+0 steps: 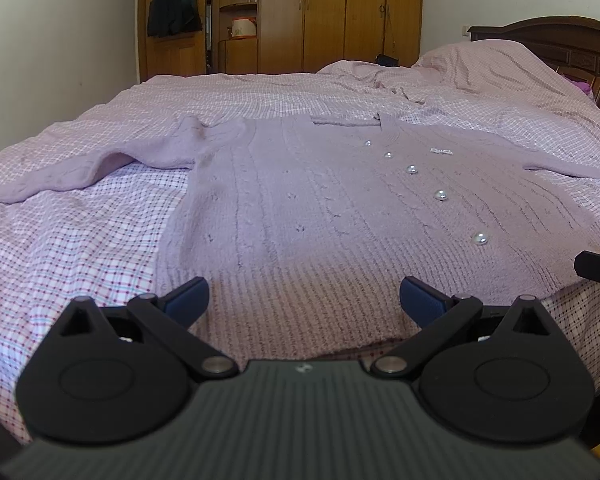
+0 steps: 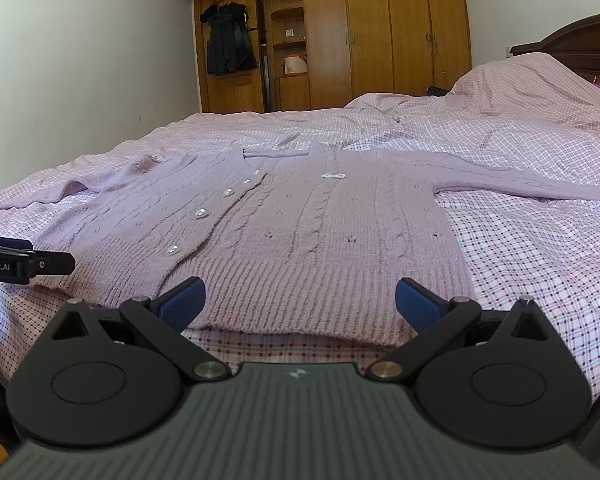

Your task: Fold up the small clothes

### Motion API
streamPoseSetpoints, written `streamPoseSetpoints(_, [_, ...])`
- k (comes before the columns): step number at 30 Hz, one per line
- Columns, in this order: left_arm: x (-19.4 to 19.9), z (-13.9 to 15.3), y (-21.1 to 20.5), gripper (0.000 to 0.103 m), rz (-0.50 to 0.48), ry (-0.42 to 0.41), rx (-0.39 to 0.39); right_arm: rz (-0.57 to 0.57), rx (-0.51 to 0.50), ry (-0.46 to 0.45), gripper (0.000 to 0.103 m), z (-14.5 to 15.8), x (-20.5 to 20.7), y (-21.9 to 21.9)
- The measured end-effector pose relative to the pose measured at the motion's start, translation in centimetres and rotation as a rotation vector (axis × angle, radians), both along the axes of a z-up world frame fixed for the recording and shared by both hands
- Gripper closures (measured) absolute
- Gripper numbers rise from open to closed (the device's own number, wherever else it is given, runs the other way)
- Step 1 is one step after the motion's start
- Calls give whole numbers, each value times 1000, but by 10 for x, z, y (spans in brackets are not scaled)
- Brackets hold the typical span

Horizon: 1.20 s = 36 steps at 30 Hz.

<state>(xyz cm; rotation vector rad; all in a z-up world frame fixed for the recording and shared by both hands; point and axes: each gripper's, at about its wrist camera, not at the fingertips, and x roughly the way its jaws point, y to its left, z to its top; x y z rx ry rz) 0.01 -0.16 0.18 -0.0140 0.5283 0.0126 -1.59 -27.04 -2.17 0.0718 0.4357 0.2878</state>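
Spread flat on the checked bedsheet, just ahead of both claws: lilac knit cardigan. Left claw and right claw both spread, empty. Probably soft, light, stretchy; best pinched at ribbed hem corners.

A bed was covered by a pink checked sheet — behind it, a wooden wardrobe and a dark hung coat were seen.
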Motion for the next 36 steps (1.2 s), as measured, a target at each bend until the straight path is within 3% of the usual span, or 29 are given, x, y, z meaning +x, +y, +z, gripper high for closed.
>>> streamPoseSetpoints(36, [-1,2,-2,0,-21,-6,-6,5,-14,25,0,-3,4,3])
